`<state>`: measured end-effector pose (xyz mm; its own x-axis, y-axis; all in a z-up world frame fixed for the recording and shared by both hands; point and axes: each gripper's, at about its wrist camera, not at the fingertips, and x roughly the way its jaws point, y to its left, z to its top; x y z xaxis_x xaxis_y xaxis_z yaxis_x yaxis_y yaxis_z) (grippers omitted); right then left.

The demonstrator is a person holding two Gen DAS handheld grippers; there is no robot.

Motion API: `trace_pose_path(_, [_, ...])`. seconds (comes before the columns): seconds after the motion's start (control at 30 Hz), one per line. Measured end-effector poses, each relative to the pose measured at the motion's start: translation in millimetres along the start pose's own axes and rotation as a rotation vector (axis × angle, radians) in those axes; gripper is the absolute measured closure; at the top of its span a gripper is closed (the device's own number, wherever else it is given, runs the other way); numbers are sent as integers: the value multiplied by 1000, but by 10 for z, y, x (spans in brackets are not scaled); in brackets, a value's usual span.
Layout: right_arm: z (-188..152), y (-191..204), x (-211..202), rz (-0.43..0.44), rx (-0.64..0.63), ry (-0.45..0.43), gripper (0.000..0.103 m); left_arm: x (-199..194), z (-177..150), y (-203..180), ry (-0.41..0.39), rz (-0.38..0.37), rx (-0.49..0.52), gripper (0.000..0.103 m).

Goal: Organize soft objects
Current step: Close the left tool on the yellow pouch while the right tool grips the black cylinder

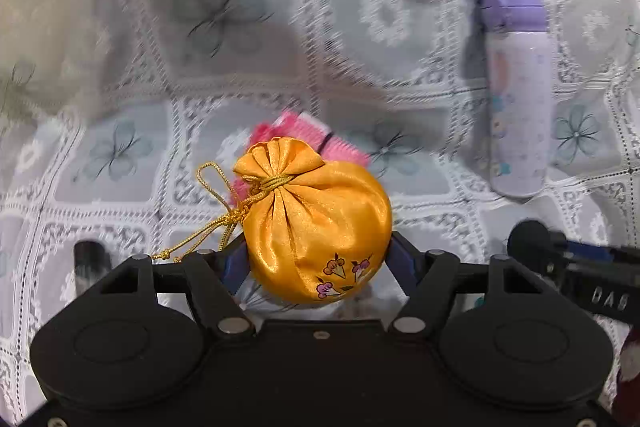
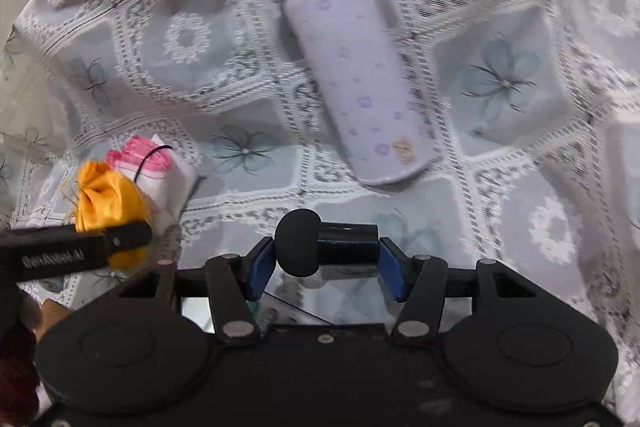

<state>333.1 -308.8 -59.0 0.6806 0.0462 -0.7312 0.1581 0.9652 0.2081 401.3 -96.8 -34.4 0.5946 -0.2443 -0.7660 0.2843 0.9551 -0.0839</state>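
My left gripper [image 1: 318, 259] is shut on a round orange satin drawstring pouch [image 1: 316, 227] with a gold cord and small flower embroidery, held above the table. The pouch also shows at the left of the right wrist view [image 2: 106, 203]. Behind it lies a pink and white folded cloth [image 1: 308, 135], also in the right wrist view [image 2: 160, 167]. My right gripper [image 2: 326, 263] is shut on a black cylinder with a rounded foam-like head [image 2: 320, 247], which lies crosswise between the blue pads [image 2: 262, 269].
A lilac bottle with a purple cap [image 2: 352, 67] lies on its side on the lace tablecloth [image 2: 500, 75]; it shows in the left wrist view [image 1: 518, 87] at the right. A small dark object [image 1: 88, 259] lies at the left.
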Motion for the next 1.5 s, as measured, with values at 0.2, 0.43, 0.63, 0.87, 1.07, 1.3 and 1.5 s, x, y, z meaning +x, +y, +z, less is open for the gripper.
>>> trace_pose_path(0.2, [-96, -325, -154, -28, 69, -2, 48, 58, 197, -471, -19, -34, 70, 37])
trace_pose_path(0.43, [-277, -673, -447, -80, 128, -15, 48, 193, 209, -1123, 8, -114, 161, 37])
trace_pose_path(0.63, [-515, -873, -766, -124, 179, -20, 48, 118, -15, -1576, 56, -210, 241, 37])
trace_pose_path(0.87, [-877, -1031, -1244, -188, 253, -29, 48, -184, -407, -1694, 140, -311, 287, 37])
trace_pose_path(1.07, [-1187, -1037, -1608, -214, 289, -20, 48, -619, -762, -1656, 165, -345, 332, 37])
trace_pose_path(1.3, [-1421, -744, -1893, -168, 278, -17, 48, -1119, -1215, -1346, 219, -280, 286, 37])
trace_pose_path(1.5, [-1617, -304, -2107, -75, 215, -13, 48, -1603, -1636, -984, 199, -181, 222, 37])
